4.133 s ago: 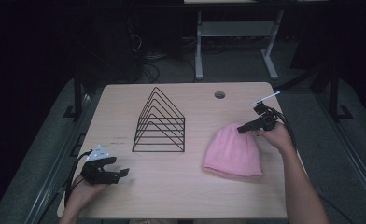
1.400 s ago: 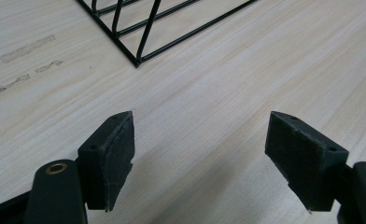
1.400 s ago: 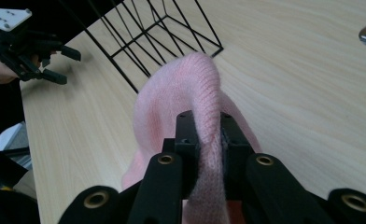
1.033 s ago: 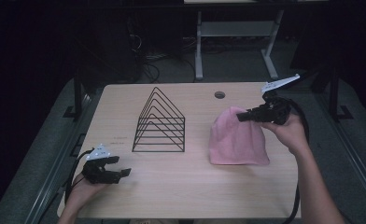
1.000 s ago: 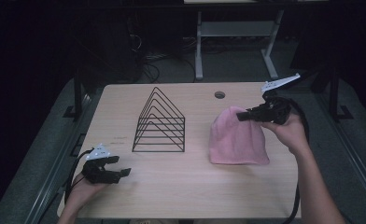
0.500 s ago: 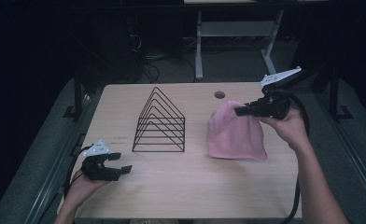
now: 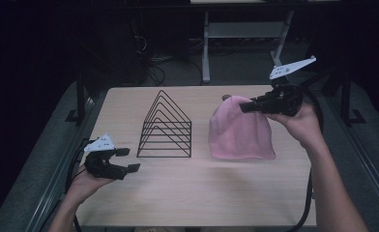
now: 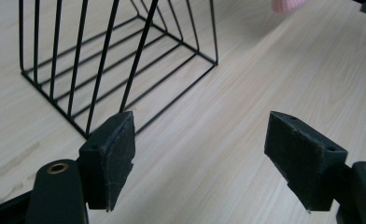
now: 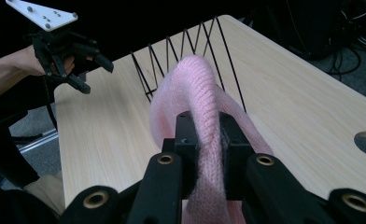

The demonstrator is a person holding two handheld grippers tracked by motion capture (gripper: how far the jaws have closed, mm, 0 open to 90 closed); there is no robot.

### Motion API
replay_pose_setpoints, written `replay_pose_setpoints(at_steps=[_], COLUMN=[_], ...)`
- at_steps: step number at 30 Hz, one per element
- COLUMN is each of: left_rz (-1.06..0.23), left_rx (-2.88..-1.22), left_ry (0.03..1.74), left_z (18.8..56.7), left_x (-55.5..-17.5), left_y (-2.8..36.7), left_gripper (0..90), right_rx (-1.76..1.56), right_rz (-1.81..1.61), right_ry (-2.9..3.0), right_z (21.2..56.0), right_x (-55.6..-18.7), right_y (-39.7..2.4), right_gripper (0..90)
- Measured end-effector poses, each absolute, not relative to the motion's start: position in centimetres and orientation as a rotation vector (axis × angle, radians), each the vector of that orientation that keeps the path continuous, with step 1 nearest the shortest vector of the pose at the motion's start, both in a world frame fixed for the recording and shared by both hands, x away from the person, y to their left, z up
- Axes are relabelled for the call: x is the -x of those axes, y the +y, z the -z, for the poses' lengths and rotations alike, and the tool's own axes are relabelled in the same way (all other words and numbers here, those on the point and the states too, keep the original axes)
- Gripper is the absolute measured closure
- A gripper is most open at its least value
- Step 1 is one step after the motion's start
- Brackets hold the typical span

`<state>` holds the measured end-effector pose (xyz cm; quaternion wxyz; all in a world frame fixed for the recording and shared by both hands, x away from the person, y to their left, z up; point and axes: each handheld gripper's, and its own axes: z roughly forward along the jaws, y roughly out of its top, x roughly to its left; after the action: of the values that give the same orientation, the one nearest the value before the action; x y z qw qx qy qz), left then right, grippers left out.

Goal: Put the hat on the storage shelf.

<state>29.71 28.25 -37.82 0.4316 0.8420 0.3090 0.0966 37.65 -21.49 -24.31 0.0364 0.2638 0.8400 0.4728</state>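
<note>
Lifted higher, one pink beanie [image 7: 240,130] hangs clamped in right tool [image 7: 245,107]; left tool [image 7: 124,159] gapes beside one wire rack [image 7: 166,126].

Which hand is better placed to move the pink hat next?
Right. The right gripper already pinches the pink hat at its top, while the left gripper hangs open beyond the wire rack.

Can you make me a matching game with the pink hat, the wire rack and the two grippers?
Things:
1. hat
2. wire rack
3. left gripper
4. right gripper

States:
A. jaws open, nothing between them
B. black, standing in the middle of the table
C. pink, pinched at its top
D. jaws shut on knitted cloth

Pairs: 1-C, 2-B, 3-A, 4-D
</note>
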Motion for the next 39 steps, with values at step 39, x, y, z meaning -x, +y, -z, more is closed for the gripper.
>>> replay_pose_setpoints(at_steps=[39], left_rz=[-0.165], left_rx=[-2.091], left_ry=[0.528], left_z=[30.1], left_x=[-31.8], left_y=[23.0], left_gripper=[24.4], right_rx=[-0.496], right_rz=[-1.503], right_ry=[2.625], right_z=[18.3], right_x=[-36.8], right_y=[-13.9], right_gripper=[80.5])
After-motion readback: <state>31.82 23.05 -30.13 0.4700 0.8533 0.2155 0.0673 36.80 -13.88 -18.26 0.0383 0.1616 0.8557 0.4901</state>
